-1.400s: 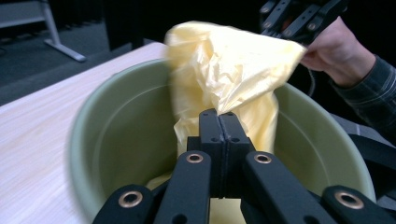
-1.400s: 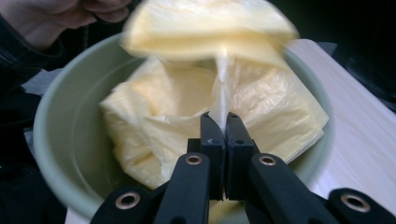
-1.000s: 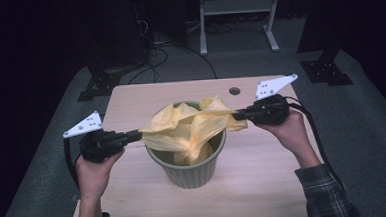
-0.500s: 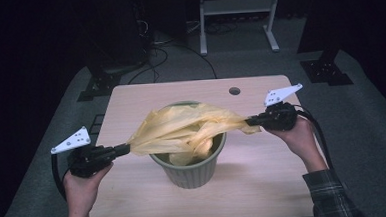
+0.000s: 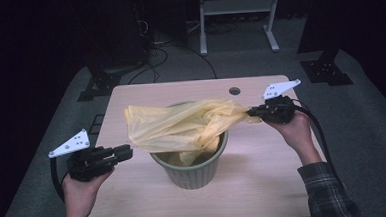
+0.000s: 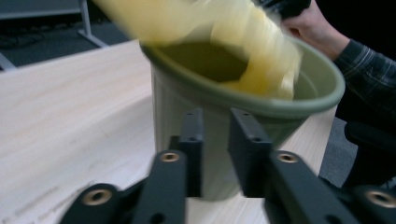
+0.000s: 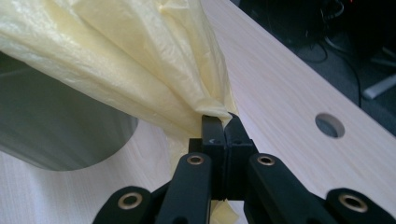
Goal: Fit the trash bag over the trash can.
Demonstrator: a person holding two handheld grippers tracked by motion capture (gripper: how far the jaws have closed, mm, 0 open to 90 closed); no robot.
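Note:
A thin yellow plastic bag (image 5: 182, 126) lies bunched across the mouth of a ribbed green bin (image 5: 191, 163) in the middle of the wooden table (image 5: 265, 185). My right gripper (image 5: 251, 113) is shut on the bag's right edge; its jaws pinch the film (image 7: 130, 56) at their tips (image 7: 223, 122), next to the bin (image 7: 56, 130). My left gripper (image 5: 127, 153) hangs left of the bin, apart from the bag. Its jaws (image 6: 215, 116) have just been opening and hold nothing, with the bin's wall (image 6: 177, 121) behind them and the blurred bag (image 6: 261, 46) above.
A round hole (image 5: 234, 91) pierces the table near its far edge, beyond my right gripper. Behind the table stand a metal frame (image 5: 236, 16) and dark stand feet, with cables on the grey floor.
My left gripper has let go of the bag and its jaws have parted. The bag's left edge has sprung back toward the bin. Both hands had first drawn apart, stretching the bag.

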